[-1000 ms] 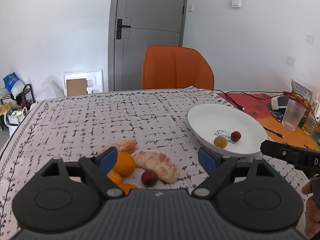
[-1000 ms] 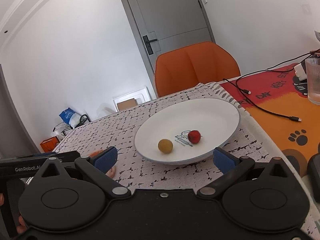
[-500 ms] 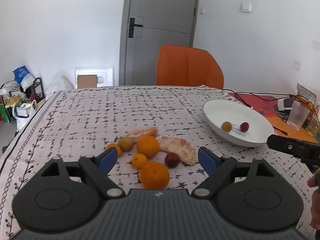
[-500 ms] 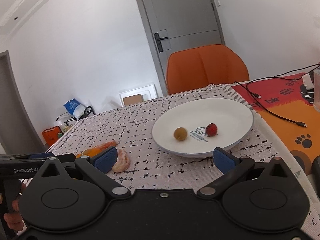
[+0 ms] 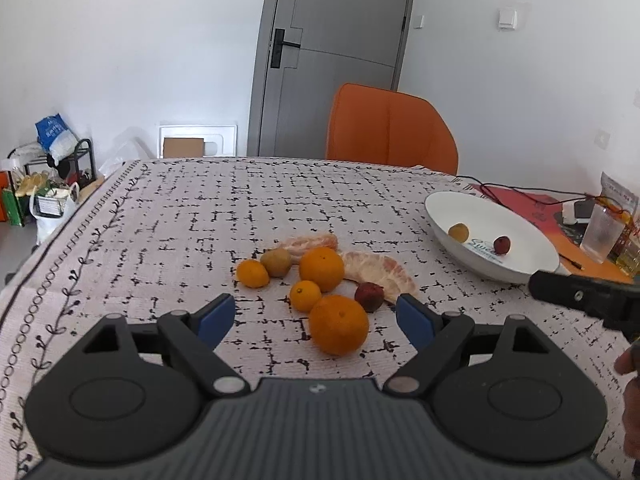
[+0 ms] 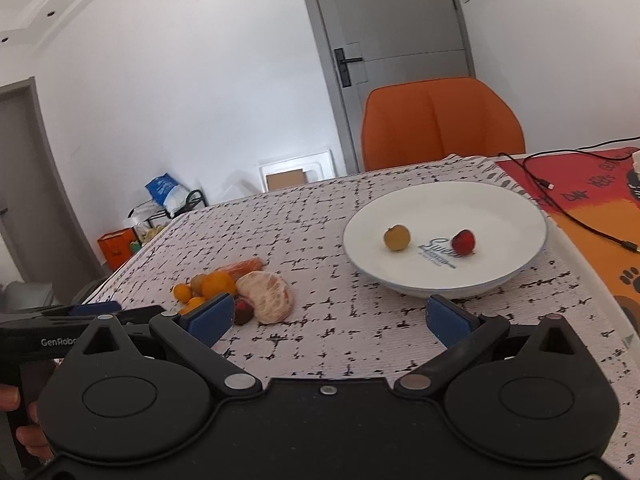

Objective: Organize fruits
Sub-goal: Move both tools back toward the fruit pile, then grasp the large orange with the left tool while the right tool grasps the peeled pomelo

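Whole oranges, small mandarins, peeled citrus segments and a dark red fruit cluster on the patterned worktop. The left gripper and right gripper both gape, empty. Only the right wrist view shows the white plate whole, carrying a yellow fruit and a red one.

Both wrist views look low across the table toward the door, sharing the white plate.
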Tool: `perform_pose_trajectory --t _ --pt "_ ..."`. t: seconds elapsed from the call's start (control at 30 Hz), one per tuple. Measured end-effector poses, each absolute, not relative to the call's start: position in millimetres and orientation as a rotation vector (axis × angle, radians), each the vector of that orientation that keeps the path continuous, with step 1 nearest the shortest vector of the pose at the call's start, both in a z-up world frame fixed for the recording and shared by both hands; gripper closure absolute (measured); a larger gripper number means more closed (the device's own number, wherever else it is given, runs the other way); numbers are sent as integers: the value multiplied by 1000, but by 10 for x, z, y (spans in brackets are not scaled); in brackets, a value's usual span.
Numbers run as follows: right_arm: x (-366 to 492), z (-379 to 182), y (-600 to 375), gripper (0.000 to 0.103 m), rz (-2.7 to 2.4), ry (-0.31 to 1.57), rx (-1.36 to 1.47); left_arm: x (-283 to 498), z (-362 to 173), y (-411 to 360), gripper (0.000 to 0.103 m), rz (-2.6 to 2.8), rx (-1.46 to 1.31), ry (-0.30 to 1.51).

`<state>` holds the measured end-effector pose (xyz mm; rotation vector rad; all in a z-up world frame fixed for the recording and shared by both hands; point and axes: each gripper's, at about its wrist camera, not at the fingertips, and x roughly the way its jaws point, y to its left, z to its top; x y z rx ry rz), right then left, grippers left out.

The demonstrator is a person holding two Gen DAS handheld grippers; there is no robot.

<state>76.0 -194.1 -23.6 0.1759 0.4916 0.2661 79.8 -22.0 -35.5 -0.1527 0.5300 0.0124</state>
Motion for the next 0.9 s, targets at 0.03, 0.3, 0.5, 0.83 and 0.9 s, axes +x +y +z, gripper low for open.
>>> perform_pose_trajectory --t 0.03,0.3,0.5,0.83,0.9 --pt "764 -238 -1927 0 275 497 174 806 -365 -219 17 10 -159 532" --pt "795 -300 -1820 0 326 502 154 883 -473 -242 19 -2 -179 548" --pt "854 -351 -1764 0 360 513 144 954 -540 -254 26 -5 -185 556" --pt "997 -408 -1699 0 372 542 145 1097 -685 -214 63 -60 -236 596" --pt "1035 -410 -1671 0 375 547 137 1091 -685 -195 64 -65 -244 594"
